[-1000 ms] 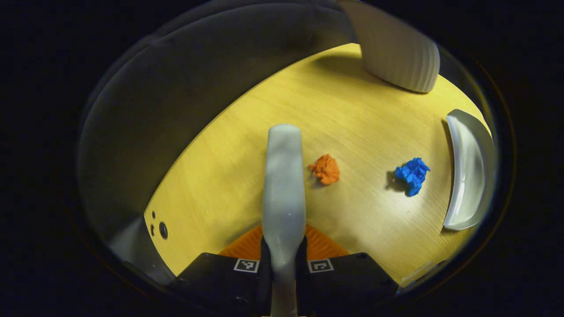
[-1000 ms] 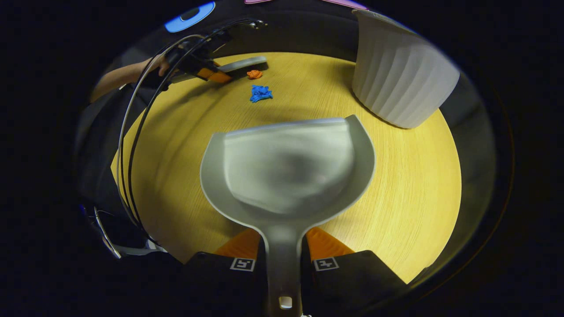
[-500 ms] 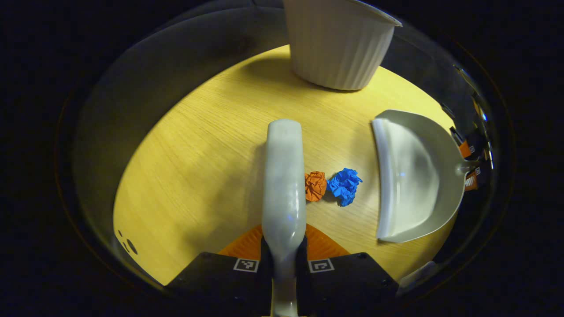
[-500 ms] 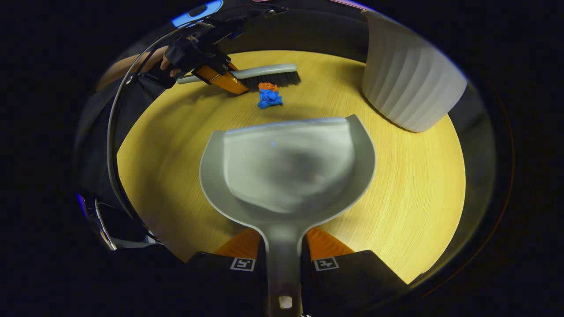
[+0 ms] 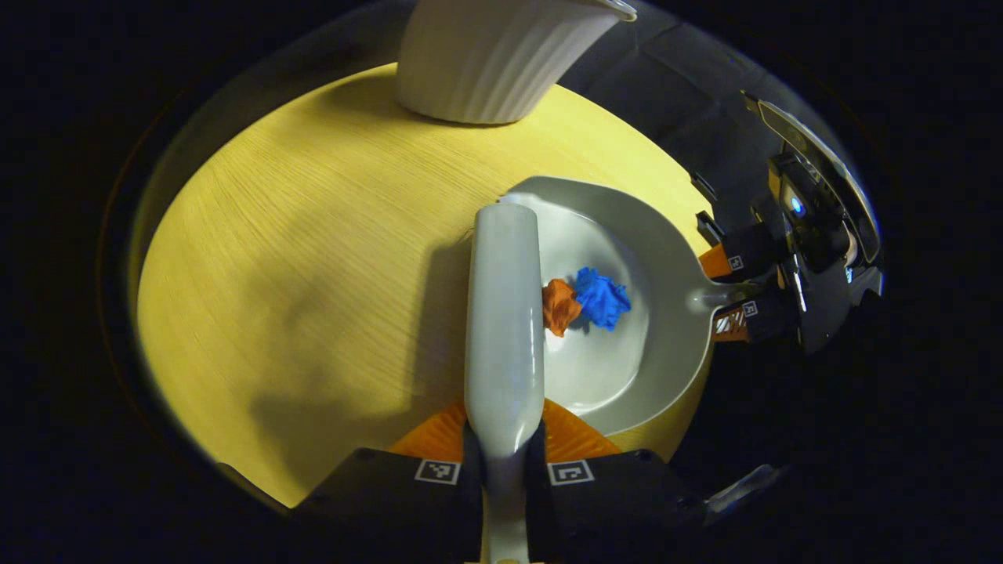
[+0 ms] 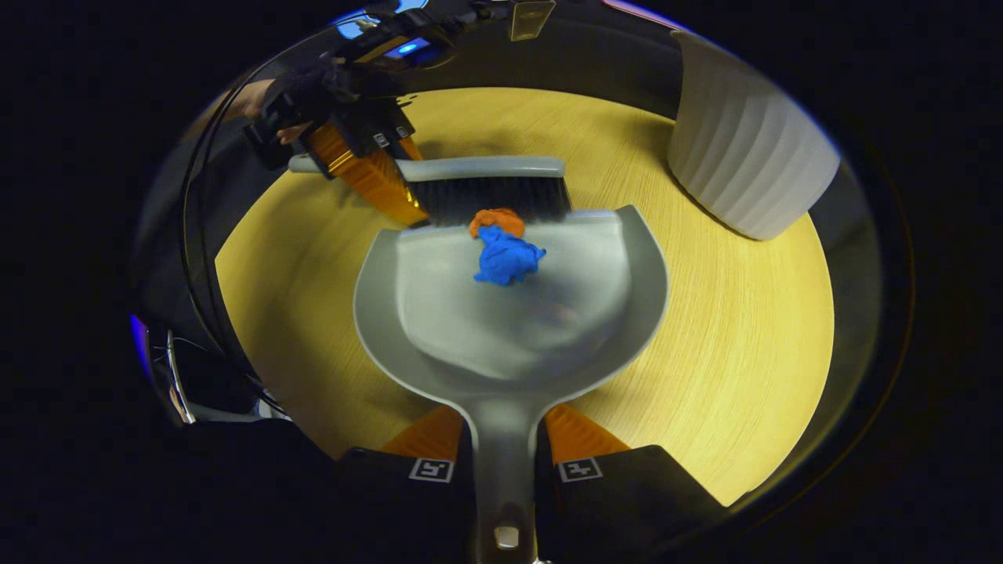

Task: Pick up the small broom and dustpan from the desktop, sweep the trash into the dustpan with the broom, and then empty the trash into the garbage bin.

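Sweeping is nearly done: the left tool (image 5: 505, 458), clamped on the grey hand broom (image 6: 486, 186), has the crumpled orange paper ball (image 6: 496, 222) and crumpled blue paper ball (image 6: 507, 256) inside the grey plastic dustpan (image 6: 501, 345), whose handle the right tool (image 6: 505, 458) grips, leaving only the emptying into the white ribbed garbage bin (image 6: 748, 168).

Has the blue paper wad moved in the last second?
Yes. In the right gripper view, the blue wad went from bare desktop into the dustpan.

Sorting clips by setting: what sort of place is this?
Likely a staged desk in a booth: a wooden desktop, a ribbed white bin, and a dustpan holding crumpled paper.
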Demonstrator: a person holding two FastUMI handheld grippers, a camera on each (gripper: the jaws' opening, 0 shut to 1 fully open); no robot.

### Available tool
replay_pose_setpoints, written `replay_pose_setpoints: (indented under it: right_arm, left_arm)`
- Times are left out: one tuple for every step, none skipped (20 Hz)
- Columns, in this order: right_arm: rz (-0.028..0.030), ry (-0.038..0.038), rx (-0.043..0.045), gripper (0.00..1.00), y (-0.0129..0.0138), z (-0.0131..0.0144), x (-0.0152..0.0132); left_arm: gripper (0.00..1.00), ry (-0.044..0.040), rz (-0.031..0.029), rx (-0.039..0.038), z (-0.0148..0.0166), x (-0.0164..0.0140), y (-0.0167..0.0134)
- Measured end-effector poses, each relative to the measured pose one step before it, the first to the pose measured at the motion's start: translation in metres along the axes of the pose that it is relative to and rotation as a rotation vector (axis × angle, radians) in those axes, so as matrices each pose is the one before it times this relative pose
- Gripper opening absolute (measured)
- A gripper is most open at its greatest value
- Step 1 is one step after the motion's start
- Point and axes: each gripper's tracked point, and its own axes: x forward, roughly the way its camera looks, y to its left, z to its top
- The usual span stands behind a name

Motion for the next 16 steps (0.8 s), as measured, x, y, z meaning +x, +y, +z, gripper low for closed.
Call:
replay_pose_setpoints:
  right_arm:
    - [-0.00396,-0.00860,0.01259,0.29,-0.00107,0.00309,-0.00121]
    - [-0.00754,-0.00800,0.00458,0.33,-0.00047,0.00159,0.00020]
    - [-0.00826,-0.00565,-0.00290,0.33,-0.00120,-0.00182,0.00172]
    - [-0.00609,-0.00443,-0.00404,0.33,-0.00070,-0.00033,0.00106]
    - [-0.00190,-0.00384,0.00212,0.37,0.00057,-0.00091,-0.00028]
    - [0.00073,-0.00485,0.01030,0.33,0.00169,0.00229,-0.00128]
    - [0.00205,-0.00415,0.01481,0.29,-0.00160,-0.00335,0.00125]
    - [-0.00316,-0.00718,0.01462,0.33,-0.00093,-0.00034,0.00038]
    - [-0.00843,-0.00902,0.00943,0.29,-0.00164,0.00103,-0.00182]
    - [-0.01217,-0.00959,0.00996,0.33,-0.00154,0.00100,-0.00457]
    - [-0.01428,-0.00831,0.01523,0.33,0.00108,0.00098,-0.00857]
    - [-0.01521,-0.00875,0.02342,0.33,-0.00213,0.00036,-0.00936]
    - [-0.01459,-0.00675,0.02826,0.33,-0.00334,-0.00138,-0.01020]
    - [-0.01472,-0.00505,0.02679,0.37,-0.00524,-0.00041,-0.01025]
    - [-0.01834,-0.00838,0.01882,0.37,-0.00907,-0.00219,-0.01210]
    - [-0.02728,-0.01484,0.01229,0.37,-0.00859,0.00139,-0.00927]
  left_arm:
    - [0.26,-0.00023,-0.02101,-0.00779,-0.00039,-0.00172,-0.01083]
    - [0.24,-0.00212,-0.00068,-0.00138,-0.00121,0.00025,-0.00651]
    - [0.27,-0.01151,0.03265,0.00699,0.00139,0.00000,-0.00114]
    - [0.27,-0.01130,0.04541,0.01079,0.00079,0.00018,0.00160]
    - [0.26,-0.01726,0.04012,0.01047,0.00181,-0.00265,0.00055]
    - [0.26,-0.02494,0.02968,0.00345,0.00242,-0.00287,-0.00110]
    - [0.26,-0.02681,0.02320,-0.00444,0.00283,-0.00549,-0.00224]
    - [0.27,-0.03231,0.02893,-0.00894,0.00158,-0.00549,-0.00032]
    - [0.27,-0.02380,0.02519,-0.00706,-0.00047,-0.00524,-0.00086]
    - [0.27,-0.02437,0.02950,-0.00681,-0.00440,-0.00425,-0.00091]
    - [0.27,-0.02278,0.02898,-0.01146,-0.00433,-0.00561,0.00101]
    - [0.25,-0.02735,0.02022,-0.02060,-0.00388,-0.00080,0.00258]
    - [0.24,-0.02461,0.01874,-0.03110,-0.00538,-0.00271,0.00111]
    - [0.27,-0.01975,0.01100,-0.03917,-0.00542,-0.00543,0.00288]
    - [0.26,-0.00947,0.00510,-0.03938,-0.00483,-0.00007,0.00343]
    - [0.26,-0.00491,0.01038,-0.03387,-0.00849,0.00582,0.00113]
